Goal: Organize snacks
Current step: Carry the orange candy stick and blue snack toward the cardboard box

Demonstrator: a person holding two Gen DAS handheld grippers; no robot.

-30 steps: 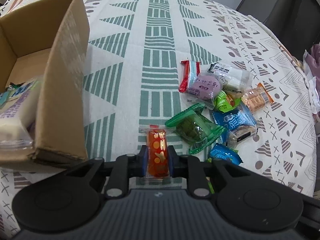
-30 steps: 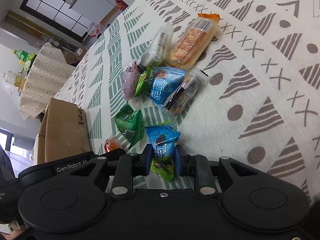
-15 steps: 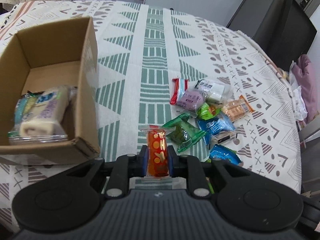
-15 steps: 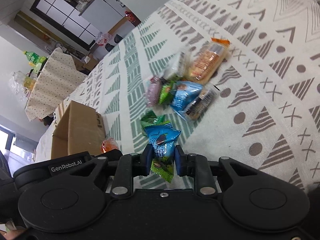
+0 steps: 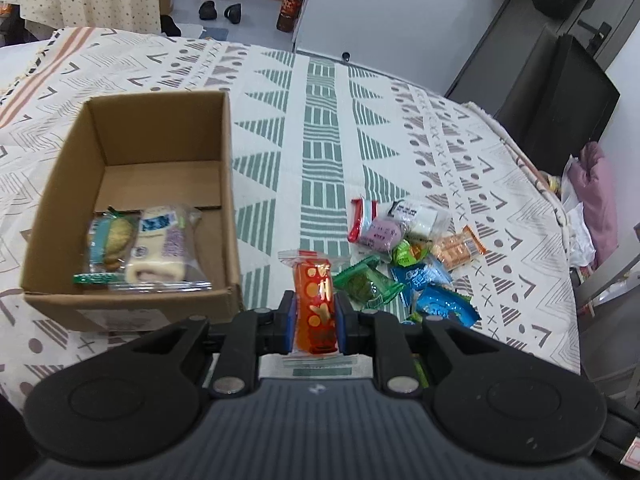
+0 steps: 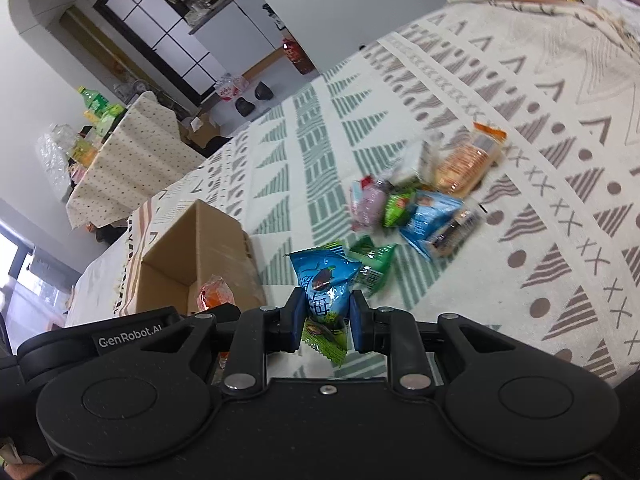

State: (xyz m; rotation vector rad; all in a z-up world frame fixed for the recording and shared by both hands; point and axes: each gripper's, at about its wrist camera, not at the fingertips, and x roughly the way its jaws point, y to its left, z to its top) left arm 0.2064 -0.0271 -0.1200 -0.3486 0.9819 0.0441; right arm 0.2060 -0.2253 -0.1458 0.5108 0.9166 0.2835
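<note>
Two snacks are off the table at once, one in each tool. The left gripper (image 5: 315,316) has its jaws pressed against the sides of an orange packet (image 5: 315,300), which stands with its long axis running away from the camera. The right gripper (image 6: 325,314) is clamped the same way on a blue packet (image 6: 323,280), with a green wrapper (image 6: 324,338) poking out below it.

The cardboard box (image 5: 230,184) is the landmark that matters. In the left wrist view it sits on the patterned tablecloth (image 5: 320,120) just to the left of the orange packet, its open top facing up, with a cream bun pack (image 5: 160,248) and a cookie pack (image 5: 108,244) lying at its near end. The far half of its floor looks bare. The loose pile of snacks (image 5: 408,256) lies well to the right of the box.

Judging by both views, the left gripper is nearer the box and the right one must cross further leftward to reach it.
</note>
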